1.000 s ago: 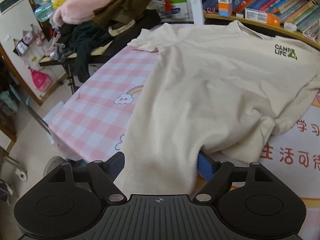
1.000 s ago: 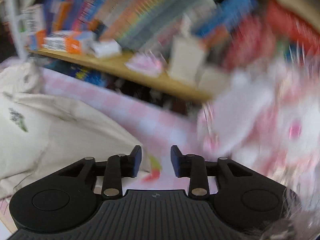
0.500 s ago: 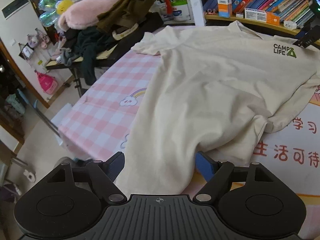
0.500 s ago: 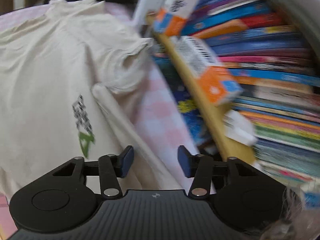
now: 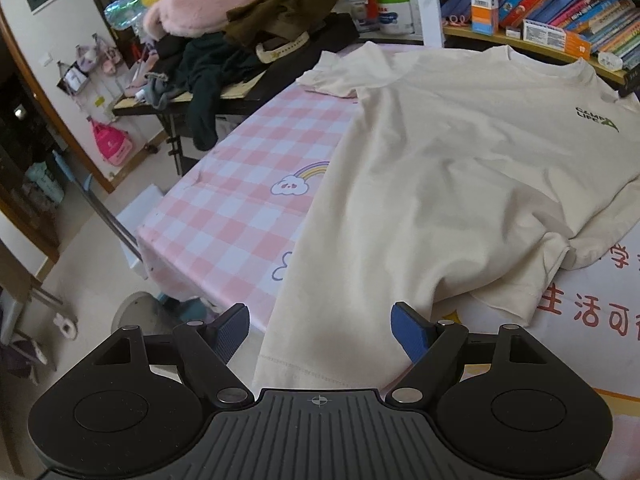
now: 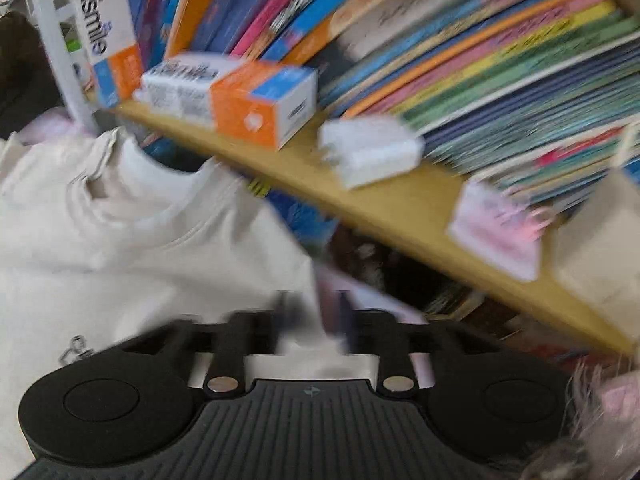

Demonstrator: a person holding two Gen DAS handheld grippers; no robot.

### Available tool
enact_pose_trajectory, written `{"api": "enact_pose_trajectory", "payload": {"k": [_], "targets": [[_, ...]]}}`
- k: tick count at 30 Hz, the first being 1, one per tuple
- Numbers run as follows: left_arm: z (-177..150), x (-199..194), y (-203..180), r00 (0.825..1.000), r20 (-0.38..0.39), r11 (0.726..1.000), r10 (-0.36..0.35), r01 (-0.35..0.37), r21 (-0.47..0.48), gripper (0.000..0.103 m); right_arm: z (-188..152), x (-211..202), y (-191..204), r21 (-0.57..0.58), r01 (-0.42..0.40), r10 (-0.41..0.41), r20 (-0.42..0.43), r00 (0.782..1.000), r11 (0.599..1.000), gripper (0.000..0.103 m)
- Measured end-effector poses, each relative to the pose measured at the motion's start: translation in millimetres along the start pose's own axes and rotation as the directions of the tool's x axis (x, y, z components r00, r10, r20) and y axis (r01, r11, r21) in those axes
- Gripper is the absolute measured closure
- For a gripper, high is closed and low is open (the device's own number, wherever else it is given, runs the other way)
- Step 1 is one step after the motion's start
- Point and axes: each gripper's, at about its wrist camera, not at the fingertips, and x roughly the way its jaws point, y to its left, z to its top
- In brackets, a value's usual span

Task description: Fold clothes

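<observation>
- since a second ago the right gripper has swung from a blurred view of the far table corner round to the shirt's collar end by the bookshelf; its jaws have just been opening a little.
- right wrist view is smeared with motion: the shoulder edge of the cream t-shirt seems to run up into the narrow gap between the two fingers, but i cannot tell whether the pads press on it.
- left gripper has barely shifted; its fingers stand wide apart, the blue pads on either side of the shirt's hem corner, with no pad visibly pressing the cloth.
- the shirt lies spread face up on the pink checked tablecloth, collar toward the shelf, the hem corner hanging toward the left gripper, the near hem rumpled.
- a heap of dark clothes sits on a side table, well apart from the shirt.
</observation>
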Motion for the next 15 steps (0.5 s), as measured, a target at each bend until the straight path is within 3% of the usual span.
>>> {"api": "enact_pose_trajectory", "payload": {"k": [4,7,10,15], "targets": [[0,3,6,1.000,0.010,1.000,-0.009,0.010,-0.022,0.023,-18,-28,-6,-0.046,-0.018,0.020,0.044,0.999,0.999,0.062],[0,5,11,1.000,0.017,0.998,-0.017,0.018,-0.056,0.023,-49,-58,-10,-0.081,0.018,-0.013,0.058,0.998,0.997,0.061],[0,9,15,0.999,0.022,0.997,-0.032,0.033,-0.068,0.023,-89,-89,-26,-0.013,0.049,-0.049,0.039,0.998,0.999,0.061],[7,17,15,0.998,0.033,0.996,-0.056,0.058,-0.062,0.023,-154,-130,-34,0.136,0.025,-0.022,-0.021,1.000,0.990,0.061]]}}
